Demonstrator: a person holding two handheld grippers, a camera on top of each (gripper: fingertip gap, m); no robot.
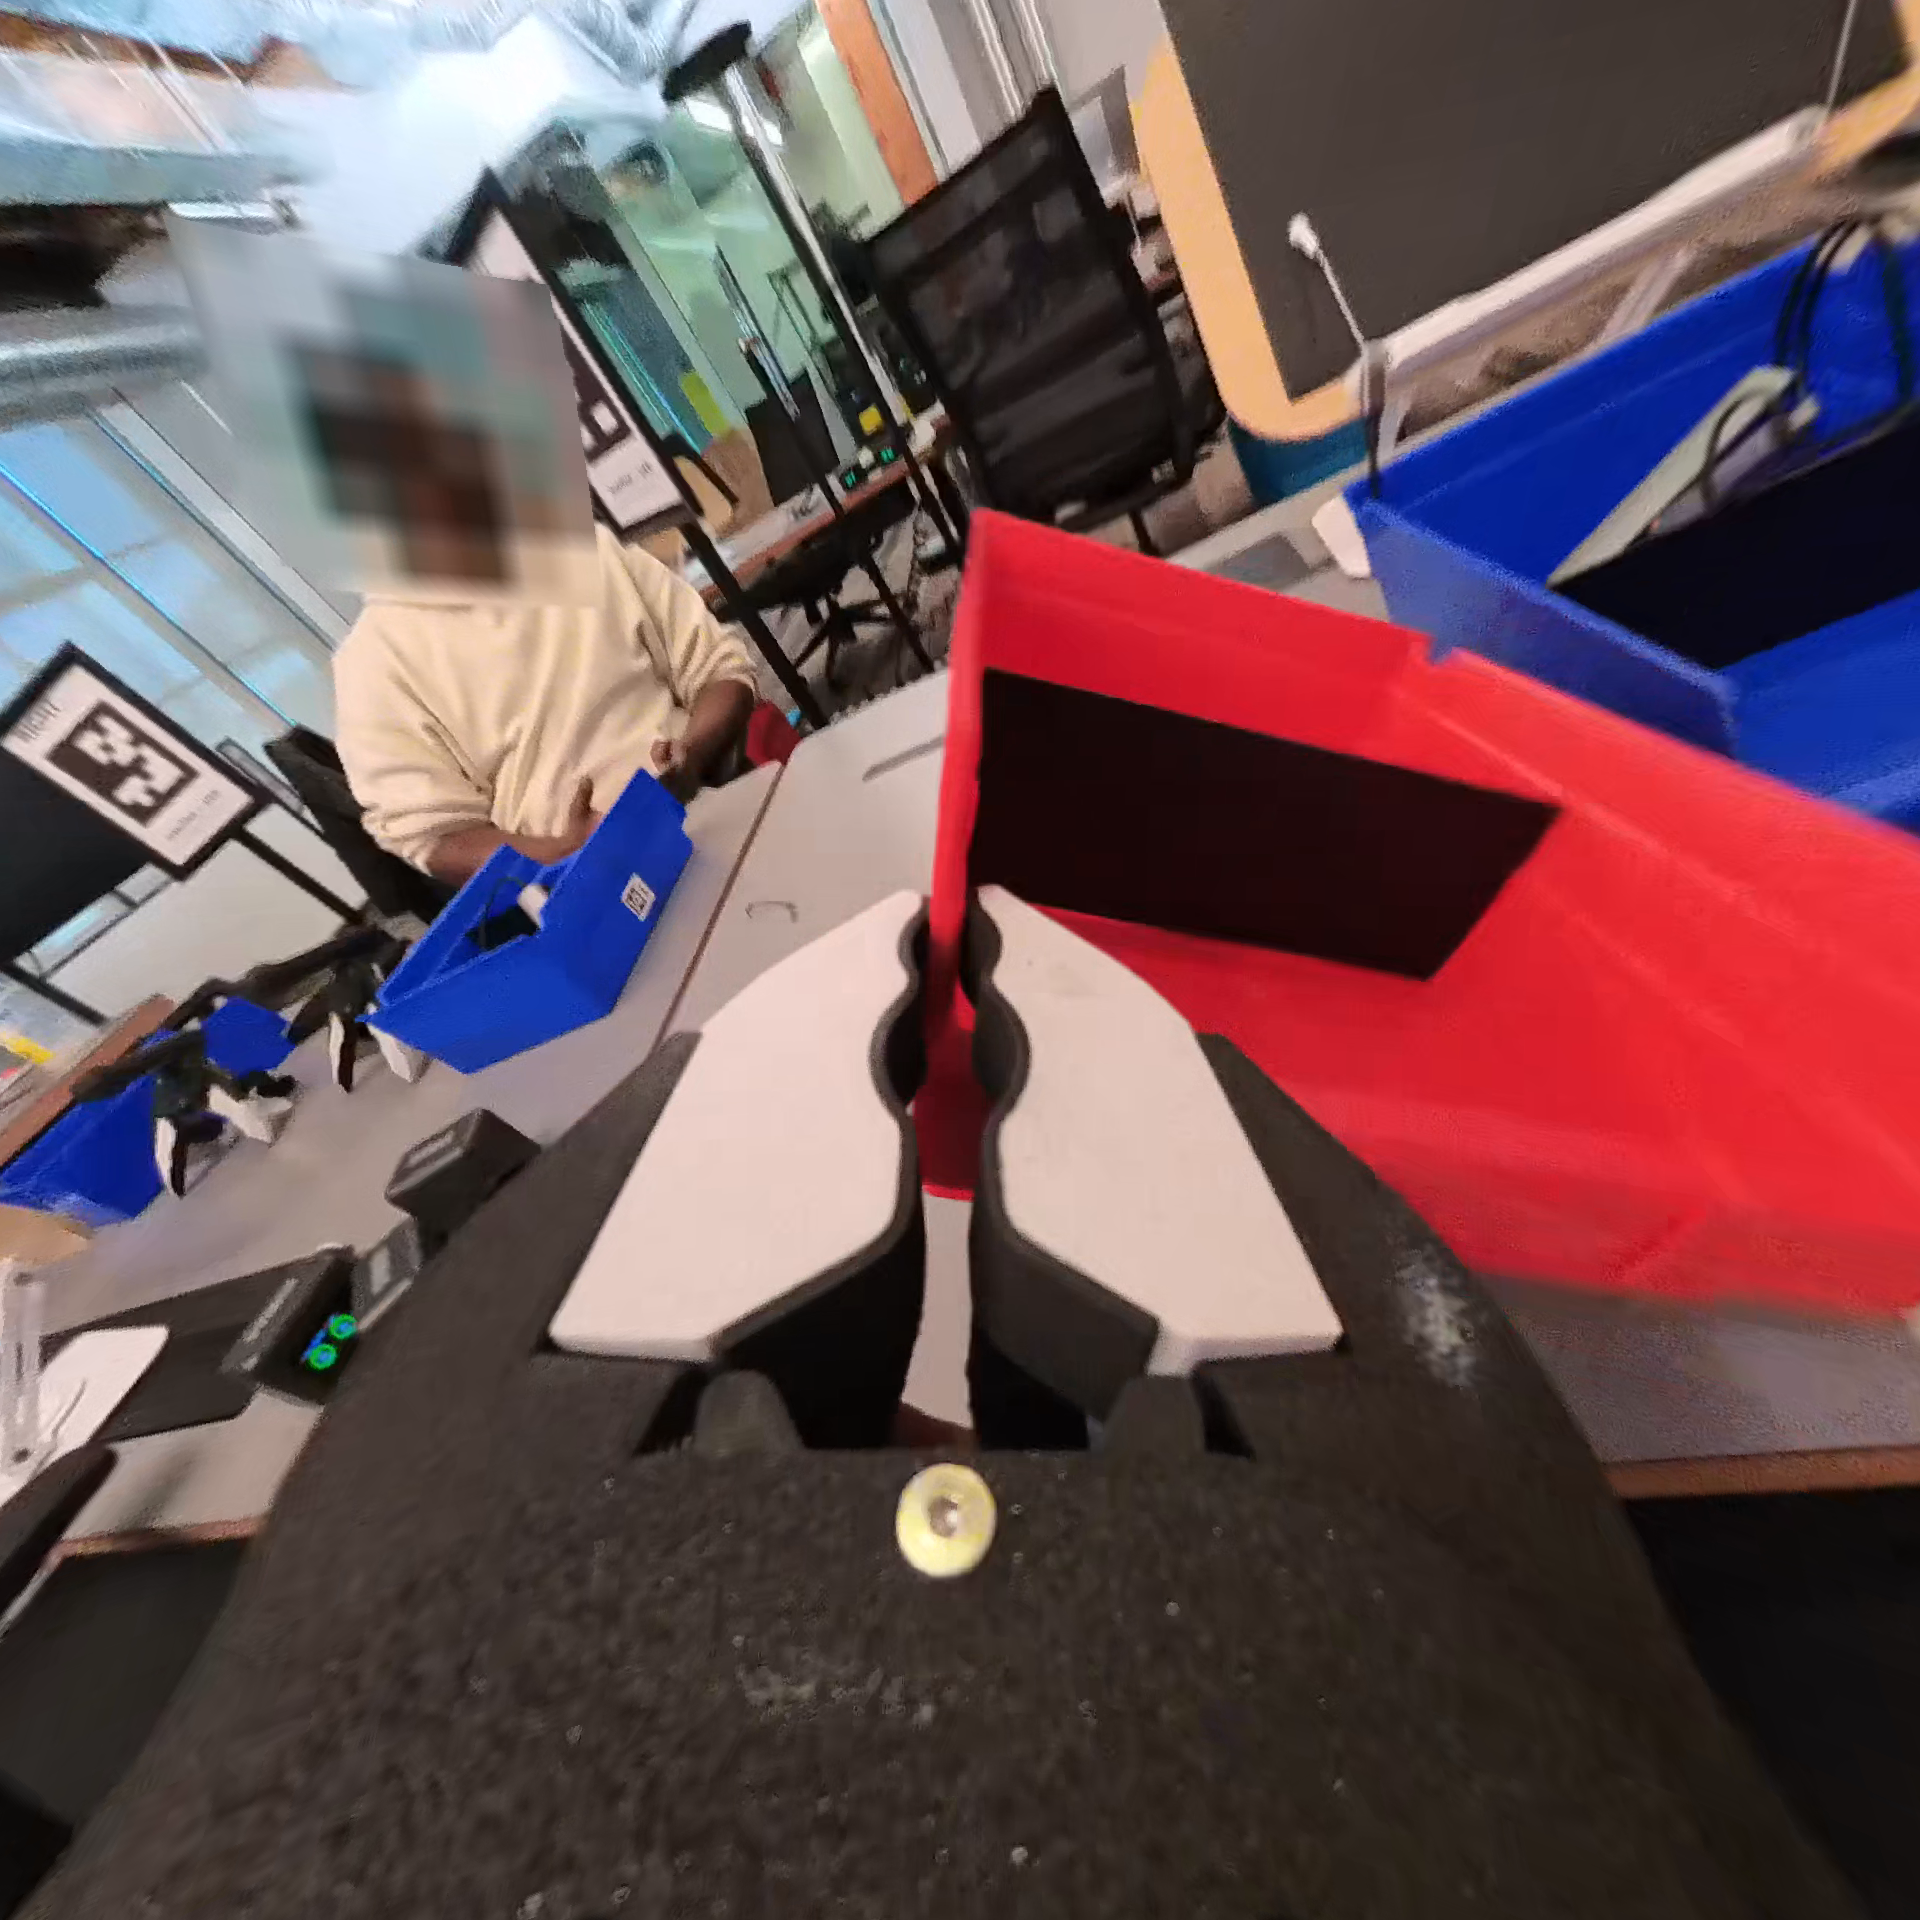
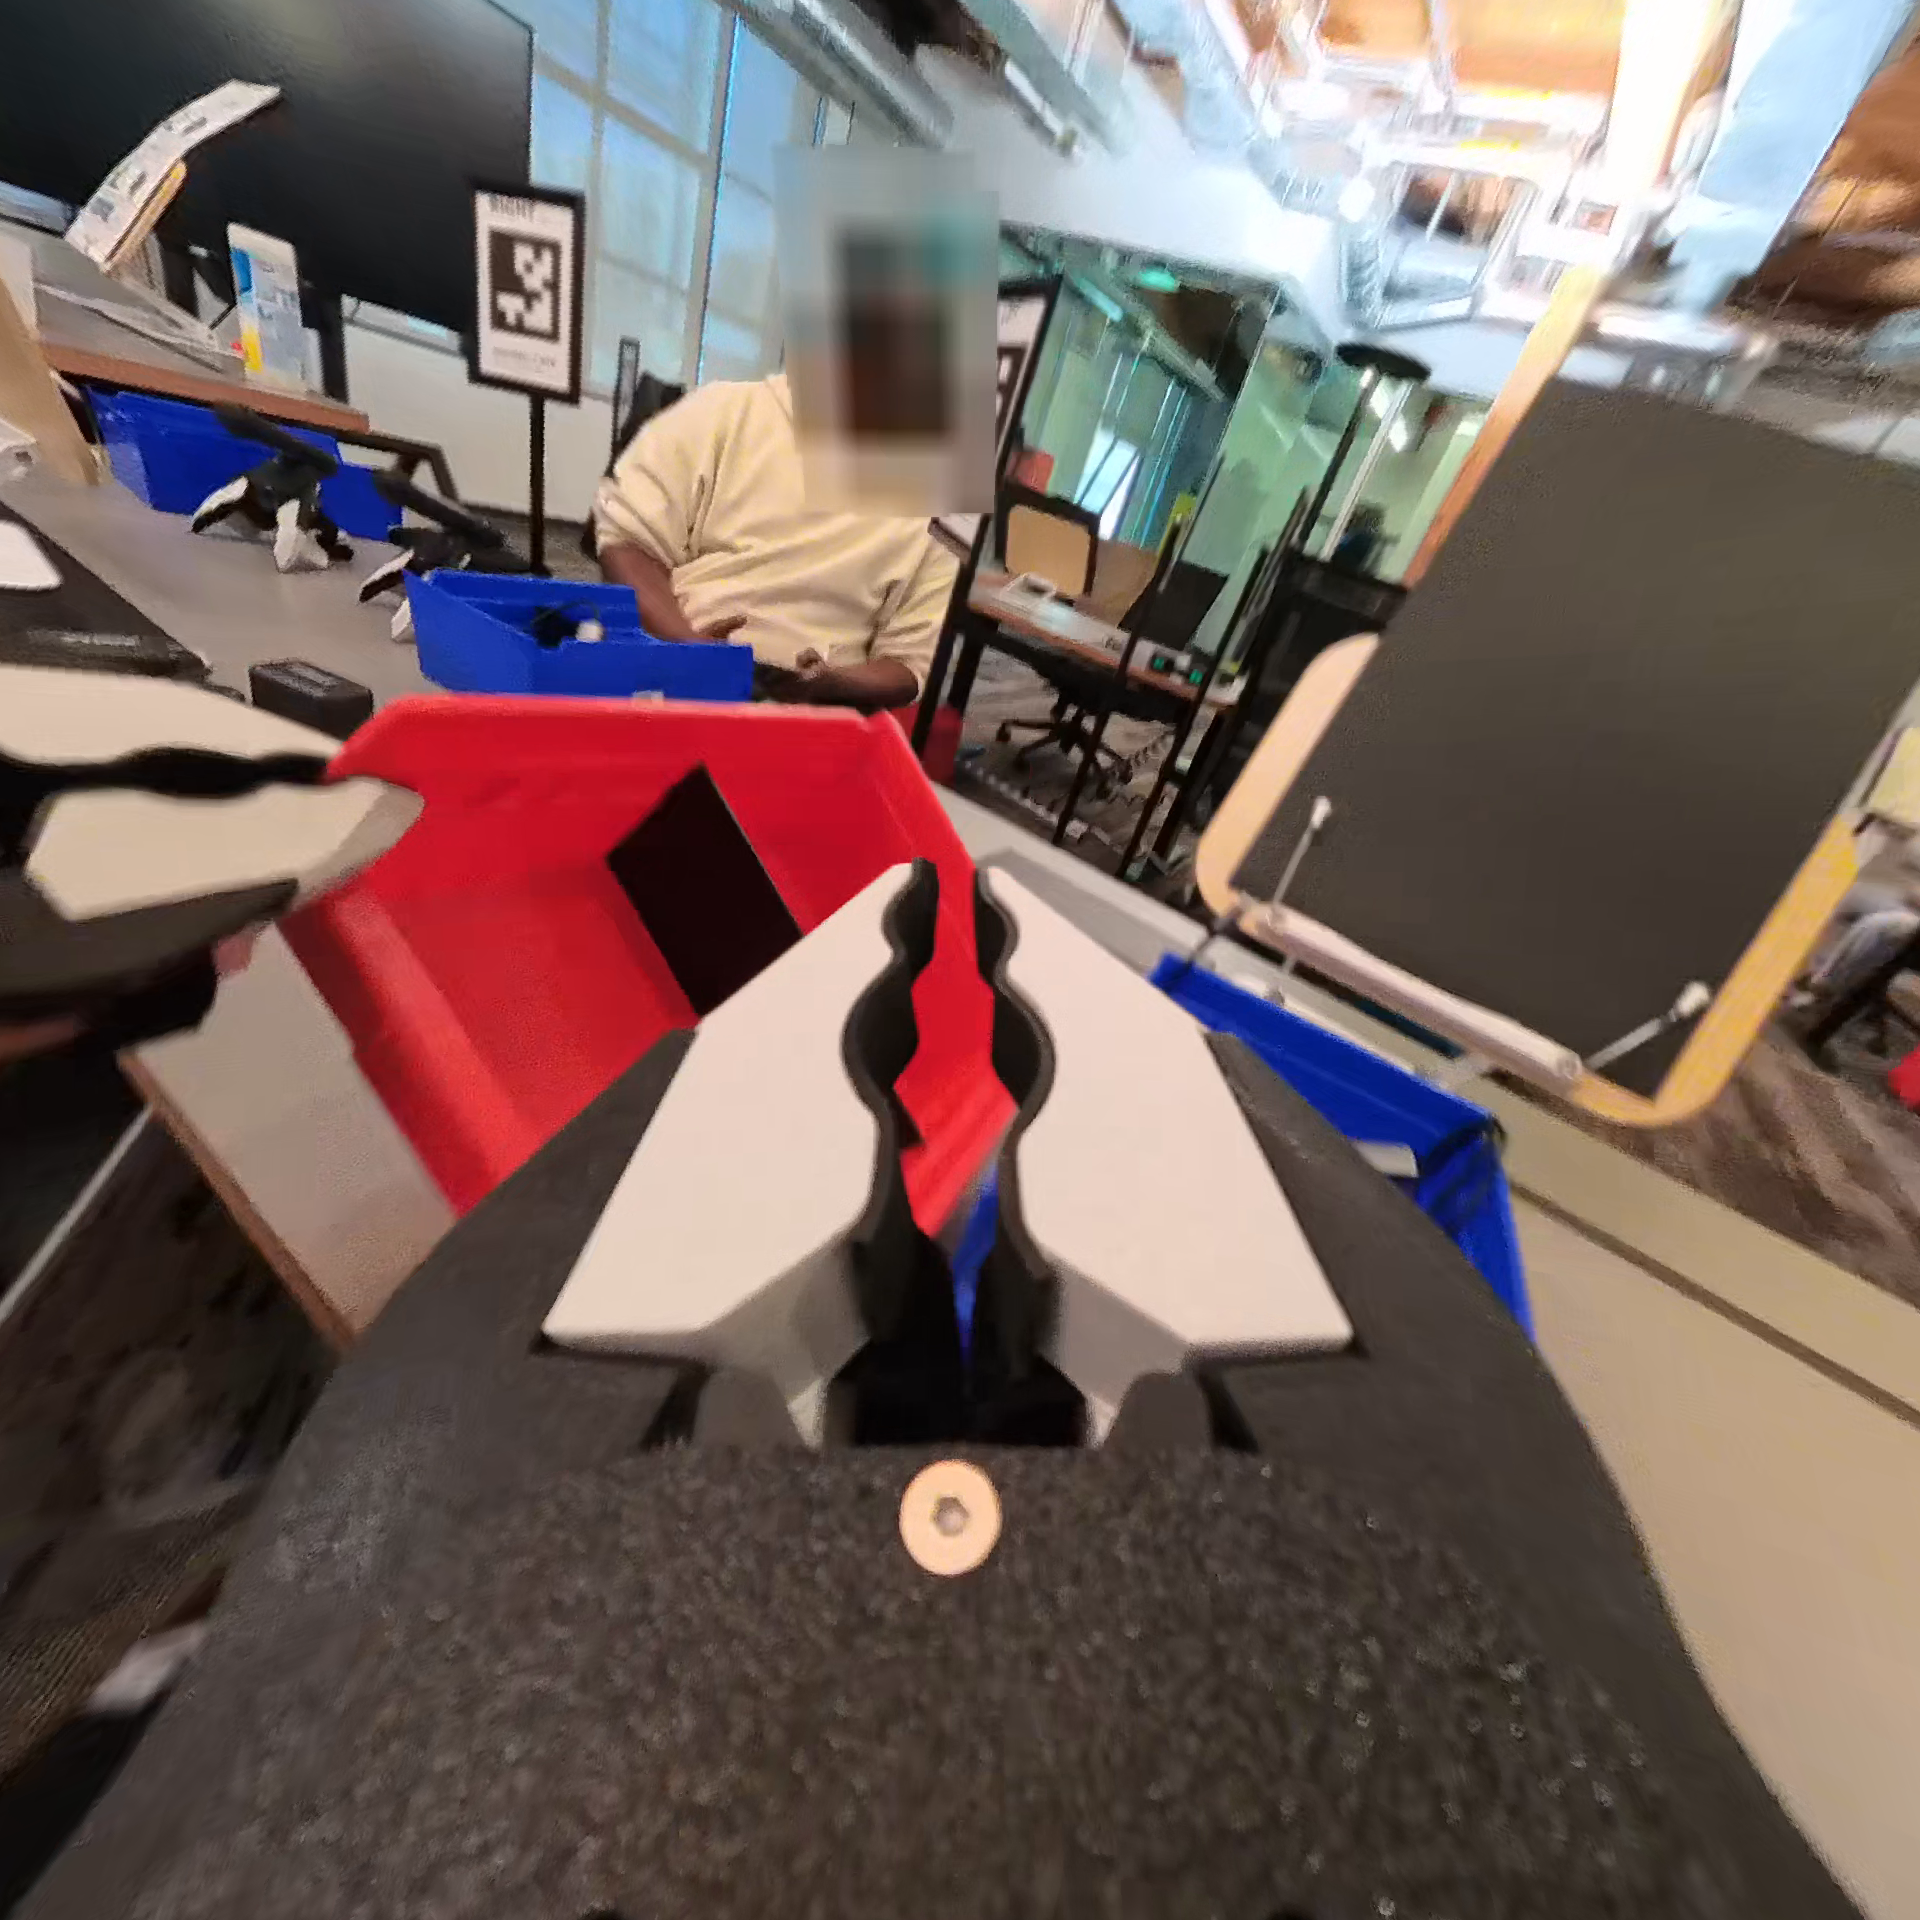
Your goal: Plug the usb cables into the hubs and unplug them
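Nearest the lens, the left tool [image 1: 948, 935] pinches the thin end wall of a red bin [image 1: 1455, 935], its two grey fingers [image 1: 800, 1122] narrowed onto the red plastic. From the right wrist view, the right tool [image 2: 956, 894] clamps the opposite wall of the same red bin [image 2: 582, 831] between its wavy black pads, and the left tool [image 2: 343, 800] shows at the far corner, closed on the rim. Inside the bin lies a flat black rectangle [image 1: 1236, 821]. The bin appears tilted over the edge of a pale grey surface [image 1: 831, 821]. Just beyond it stands a large blue bin [image 1: 1621, 540] with cables inside. Farther along the surface sits a smaller blue bin [image 1: 540, 956], and behind that a person in a cream top [image 1: 520, 707] is seated.
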